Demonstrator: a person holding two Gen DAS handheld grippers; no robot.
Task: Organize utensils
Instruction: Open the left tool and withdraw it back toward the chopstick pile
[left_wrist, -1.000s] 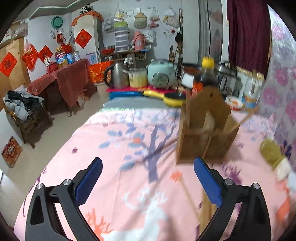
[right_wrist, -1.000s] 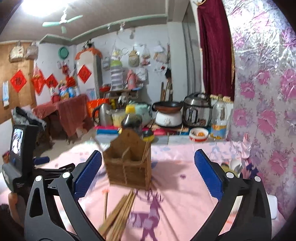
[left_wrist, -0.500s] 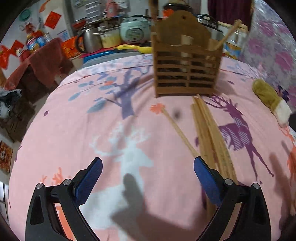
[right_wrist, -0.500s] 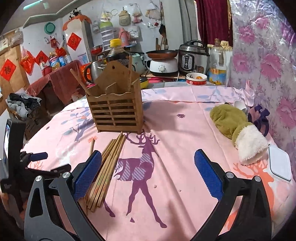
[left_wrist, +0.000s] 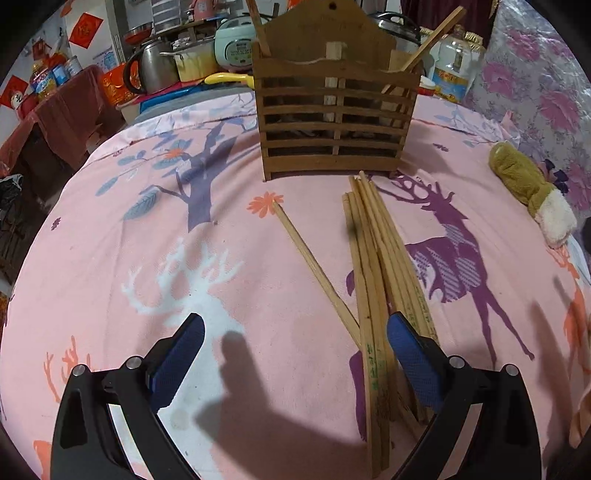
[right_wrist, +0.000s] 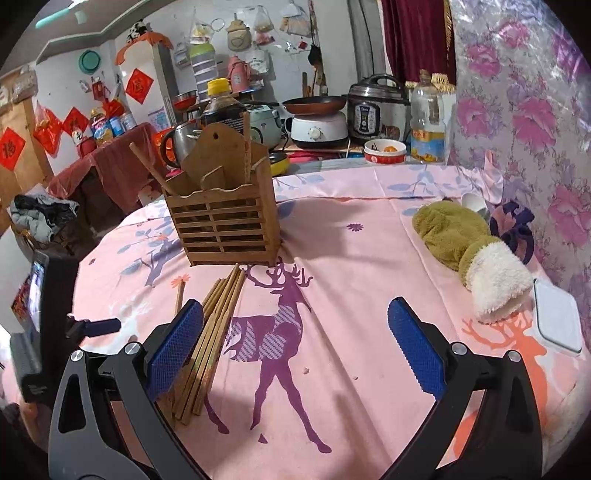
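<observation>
A slatted wooden utensil holder (left_wrist: 334, 110) (right_wrist: 225, 221) stands on the pink tablecloth, with a couple of chopsticks leaning in it. In front of it lies a bundle of wooden chopsticks (left_wrist: 380, 273) (right_wrist: 214, 332), plus one single chopstick (left_wrist: 314, 262) to its left. My left gripper (left_wrist: 295, 354) is open, low over the cloth, its right finger beside the bundle's near end. My right gripper (right_wrist: 295, 343) is open above the cloth, its left finger over the bundle. Nothing sits between either pair of fingers.
A green plush mitten with a white cuff (right_wrist: 469, 247) (left_wrist: 528, 192) and a white lidded box (right_wrist: 557, 317) lie at the table's right. Pots, a kettle and bottles crowd the counter behind the table (right_wrist: 369, 221). The left gripper's body (right_wrist: 40, 325) shows at the left.
Both grippers tilted down and came closer to the table. The left gripper advanced until the chopstick bundle lies by its right finger. Both stayed open.
</observation>
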